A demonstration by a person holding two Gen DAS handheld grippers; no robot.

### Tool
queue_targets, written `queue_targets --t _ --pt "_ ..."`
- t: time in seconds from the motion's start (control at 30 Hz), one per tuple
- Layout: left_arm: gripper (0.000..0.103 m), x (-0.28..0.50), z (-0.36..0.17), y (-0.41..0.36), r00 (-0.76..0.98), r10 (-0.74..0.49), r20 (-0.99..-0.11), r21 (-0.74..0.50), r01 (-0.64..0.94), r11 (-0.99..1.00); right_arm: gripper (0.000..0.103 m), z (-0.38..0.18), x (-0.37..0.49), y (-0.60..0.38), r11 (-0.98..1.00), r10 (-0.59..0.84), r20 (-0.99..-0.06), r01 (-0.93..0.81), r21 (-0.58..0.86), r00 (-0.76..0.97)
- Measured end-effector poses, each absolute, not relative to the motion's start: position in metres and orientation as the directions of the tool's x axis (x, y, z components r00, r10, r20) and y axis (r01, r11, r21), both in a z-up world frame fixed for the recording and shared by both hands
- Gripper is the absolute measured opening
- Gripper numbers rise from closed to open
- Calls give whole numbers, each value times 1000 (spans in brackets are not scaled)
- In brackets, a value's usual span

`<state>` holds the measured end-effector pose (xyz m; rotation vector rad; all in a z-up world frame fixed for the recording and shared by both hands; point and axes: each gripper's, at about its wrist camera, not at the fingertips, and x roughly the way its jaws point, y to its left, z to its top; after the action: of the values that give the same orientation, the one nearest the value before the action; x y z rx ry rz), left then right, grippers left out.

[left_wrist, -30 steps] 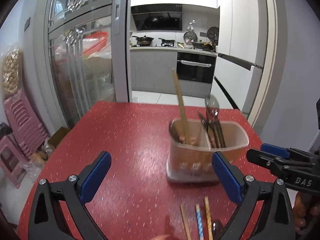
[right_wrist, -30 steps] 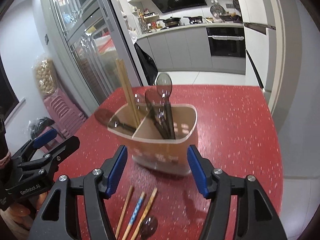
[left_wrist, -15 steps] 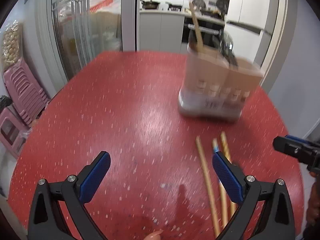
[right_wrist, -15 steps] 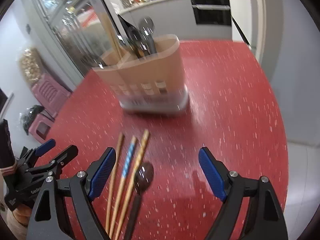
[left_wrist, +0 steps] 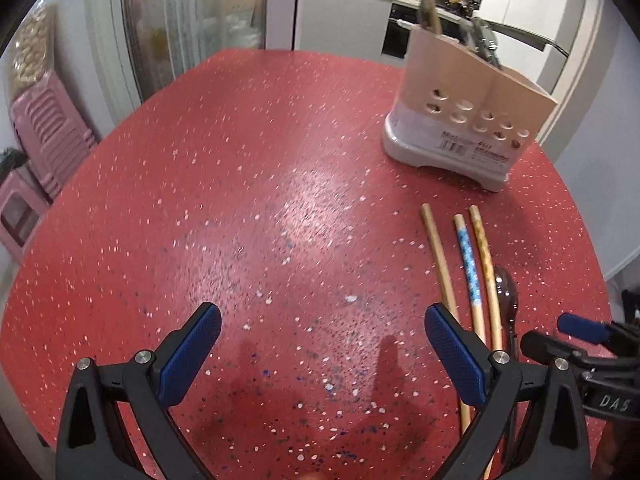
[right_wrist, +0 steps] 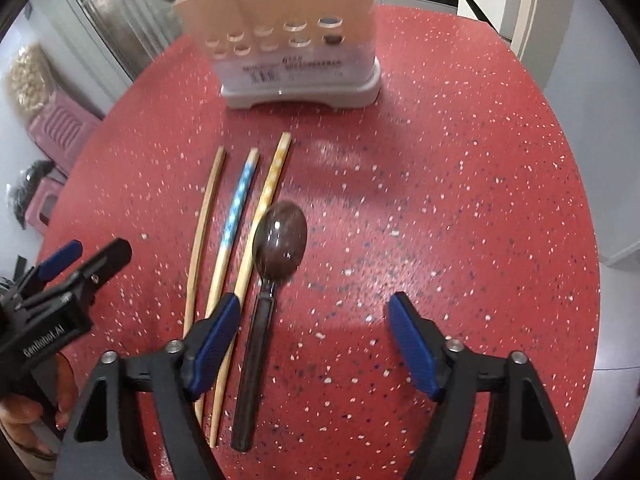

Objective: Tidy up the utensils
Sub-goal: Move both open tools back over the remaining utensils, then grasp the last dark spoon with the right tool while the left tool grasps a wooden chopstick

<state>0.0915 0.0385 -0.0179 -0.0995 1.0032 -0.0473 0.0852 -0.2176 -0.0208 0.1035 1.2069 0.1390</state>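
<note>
A pickup from the red surface [right_wrist: 460,200] is being approached. The spoon [right_wrist: 280,236] and three chopsticks [right_wrist: 240,200] lie at six o'clock of the utensil holder [right_wrist: 288,32]. The right gripper [right_wrist: 314,344] is closing, nothing yet pinched; a shift toward nine o'clock seems needed. The left gripper [left_wrist: 322,354] is spread wide, empty. The spoon's handle is shown only by the right view.

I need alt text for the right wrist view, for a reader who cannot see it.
The right gripper, jaws closing with nothing gripped, hangs over a dark spoon lying beside three chopsticks on a red speckled table. A beige utensil holder stands behind them.
</note>
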Motion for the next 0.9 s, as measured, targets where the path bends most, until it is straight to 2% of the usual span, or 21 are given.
queue_targets --t 0.07,0.3,0.5,0.6,0.73,0.77,0.8,0.9 --pt "103 92 -22 42 522 -93 -848 -117 -14 993 68 -24 84 -214 989 150 -930 -53 140 336" --pt "103 94 -27 37 507 -141 -850 -146 29 989 63 -29 78 -194 993 113 -937 -81 91 330" --pt "103 104 -27 25 497 -164 -852 -157 57 986 59 -32 76 -171 993 34 -940 -122 -8 340" --pt "103 107 -27 19 491 -171 -854 -157 70 985 51 -32 75 -167 990 38 -939 -138 -11 342" --pt "103 112 -28 10 478 -180 -860 -157 88 984 31 -29 73 -168 989 46 -937 -148 -6 346" --pt "103 112 -29 8 475 -182 -861 -158 91 983 22 -29 72 -169 989 51 -936 -150 -2 349" --pt "103 114 -29 5 470 -185 -863 -158 95 983 18 -28 72 -172 988 57 -935 -152 4 350" --pt "103 117 -29 -3 459 -189 -868 -156 110 982 15 -27 70 -180 988 80 -931 -153 27 356"
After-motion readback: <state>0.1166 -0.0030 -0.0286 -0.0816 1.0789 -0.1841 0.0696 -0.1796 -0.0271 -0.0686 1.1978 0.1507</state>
